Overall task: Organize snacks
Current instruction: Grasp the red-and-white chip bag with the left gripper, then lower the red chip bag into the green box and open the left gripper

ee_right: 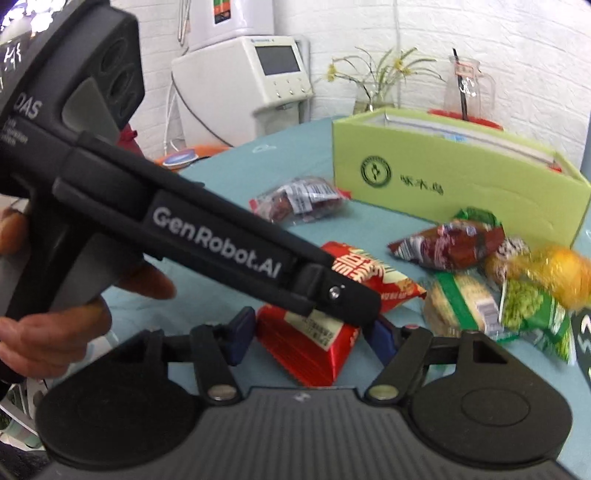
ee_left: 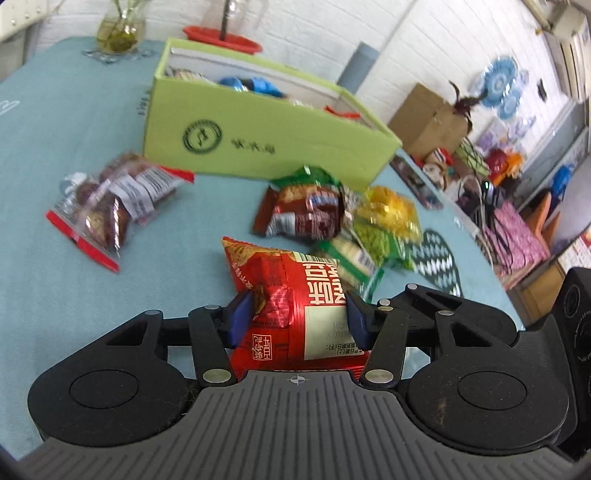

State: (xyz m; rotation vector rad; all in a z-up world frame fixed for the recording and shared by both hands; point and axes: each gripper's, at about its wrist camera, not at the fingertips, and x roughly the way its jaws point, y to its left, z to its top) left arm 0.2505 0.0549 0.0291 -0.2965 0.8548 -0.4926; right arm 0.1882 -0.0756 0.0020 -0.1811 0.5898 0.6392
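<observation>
My left gripper [ee_left: 297,317] is shut on a red snack packet [ee_left: 295,295], which crumples between its blue pads above the teal tablecloth. In the right wrist view the left gripper [ee_right: 343,295] crosses from the upper left, its tip on the same red packet [ee_right: 373,277]. My right gripper [ee_right: 314,332] has a second red packet [ee_right: 310,343] between its blue pads; both pads touch it. A green box [ee_left: 258,136] with snacks inside stands behind. Loose snacks lie near it: a clear bag of dark pieces [ee_left: 114,199], a dark red packet [ee_left: 303,210], and green and yellow packets [ee_left: 384,229].
The green box [ee_right: 458,184] also shows in the right wrist view. A vase with stems [ee_left: 118,33] and a glass jug on a red tray [ee_left: 221,37] stand at the table's far edge. A white appliance [ee_right: 251,81] stands beyond the table. Cartons and bags sit on the floor at right [ee_left: 436,122].
</observation>
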